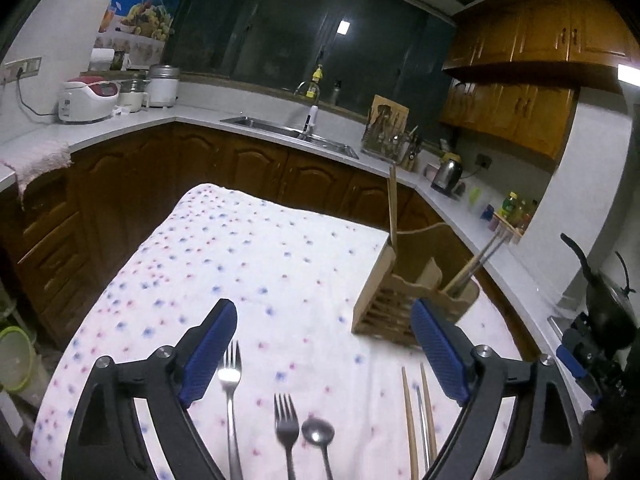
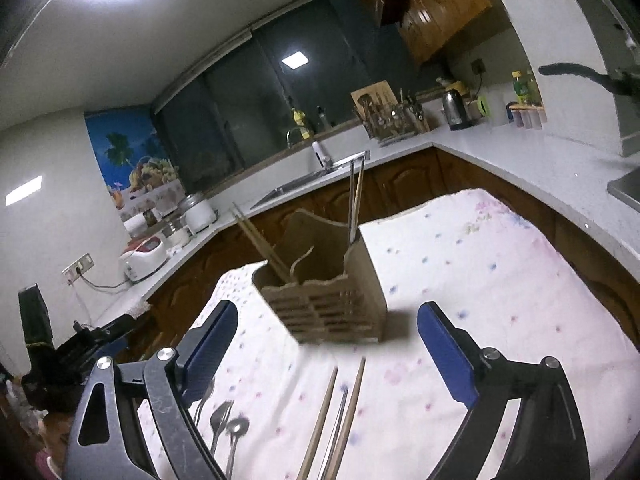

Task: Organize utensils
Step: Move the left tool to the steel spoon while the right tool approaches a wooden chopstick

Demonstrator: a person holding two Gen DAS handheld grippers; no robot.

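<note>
Worktop (image 1: 256,248): utensil holder (image 1: 400,304) at far right, chopsticks standing inside. Nearer, lying flat: two forks (image 1: 230,376), spoon (image 1: 319,434), loose chopsticks (image 1: 410,420) rightmost.

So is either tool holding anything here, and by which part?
Nothing is held. The left tool and right tool are both open and empty; the forks, spoon and chopsticks lie on the cloth.

The left gripper (image 1: 324,344) hung above the dotted tablecloth (image 1: 248,248) with its jaws wide apart and nothing between the blue pads. Below it lay two forks (image 1: 230,384) (image 1: 286,424), a spoon (image 1: 318,434) and some chopsticks (image 1: 410,416) (two wooden, one metal between them). The wooden holder (image 1: 394,304) stood to the right, already with chopsticks inside.
</note>
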